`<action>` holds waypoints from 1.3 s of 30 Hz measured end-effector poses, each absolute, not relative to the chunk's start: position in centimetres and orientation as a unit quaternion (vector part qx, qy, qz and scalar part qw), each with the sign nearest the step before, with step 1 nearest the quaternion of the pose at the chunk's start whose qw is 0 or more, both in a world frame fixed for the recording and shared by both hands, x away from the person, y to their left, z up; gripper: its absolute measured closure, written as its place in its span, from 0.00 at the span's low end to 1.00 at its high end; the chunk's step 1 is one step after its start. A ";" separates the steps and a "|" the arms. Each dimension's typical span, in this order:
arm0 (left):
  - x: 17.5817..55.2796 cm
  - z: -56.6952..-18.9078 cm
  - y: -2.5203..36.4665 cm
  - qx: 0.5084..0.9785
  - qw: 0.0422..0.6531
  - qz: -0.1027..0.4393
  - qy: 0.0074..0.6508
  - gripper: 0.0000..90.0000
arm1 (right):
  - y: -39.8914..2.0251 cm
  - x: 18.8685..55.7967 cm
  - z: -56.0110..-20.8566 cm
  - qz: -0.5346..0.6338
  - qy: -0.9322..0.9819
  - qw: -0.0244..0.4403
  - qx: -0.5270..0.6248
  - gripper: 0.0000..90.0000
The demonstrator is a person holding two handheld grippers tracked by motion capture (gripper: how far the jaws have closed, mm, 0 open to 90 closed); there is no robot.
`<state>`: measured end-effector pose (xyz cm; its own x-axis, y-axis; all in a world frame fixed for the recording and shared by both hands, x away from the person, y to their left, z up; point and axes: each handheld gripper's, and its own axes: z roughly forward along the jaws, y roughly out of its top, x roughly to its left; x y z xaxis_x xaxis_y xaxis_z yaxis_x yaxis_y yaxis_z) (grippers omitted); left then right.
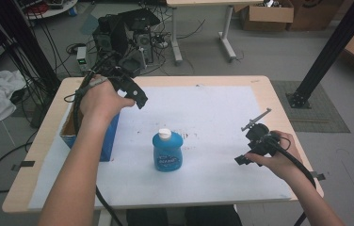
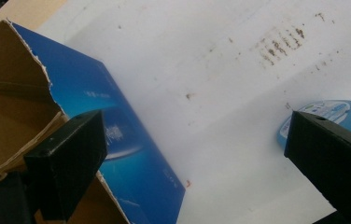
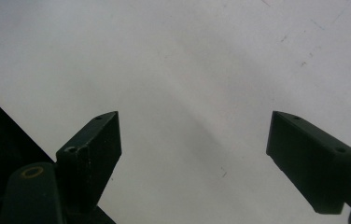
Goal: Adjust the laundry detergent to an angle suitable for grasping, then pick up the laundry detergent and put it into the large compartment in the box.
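high view: capped blue bottle (image 1: 167, 151) beside open box (image 1: 69, 130)

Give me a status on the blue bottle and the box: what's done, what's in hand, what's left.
Done: the blue bottle stands upright, white cap on, on the white sheet, outside the open blue cardboard box.

In hand: nothing. The left gripper hangs open at the box's rim; the right gripper is open over bare sheet, right of the bottle.

Left: probably gripping the bottle and moving it, perhaps into the box; neither gripper touches it.

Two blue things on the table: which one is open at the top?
The blue cardboard box at the left edge, under the left hand; its torn top shows brown inside. The blue bottle mid-table has its white cap on.
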<state>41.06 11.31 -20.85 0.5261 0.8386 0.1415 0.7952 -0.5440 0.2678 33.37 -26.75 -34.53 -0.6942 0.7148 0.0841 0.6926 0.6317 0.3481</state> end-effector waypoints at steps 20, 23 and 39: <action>40.8 -20.4 11.4 0.875 0.091 0.132 0.456 0.07 | -26.9 33.6 -34.5 0.189 0.901 0.031 0.390 0.20; 40.7 -20.4 11.5 0.874 0.097 0.132 0.458 0.07 | -26.9 33.6 -34.6 0.190 0.901 0.030 0.388 0.20; 38.2 -19.4 11.1 0.908 0.143 0.144 0.367 0.04 | -27.2 33.6 -34.9 0.197 0.900 0.031 0.388 0.20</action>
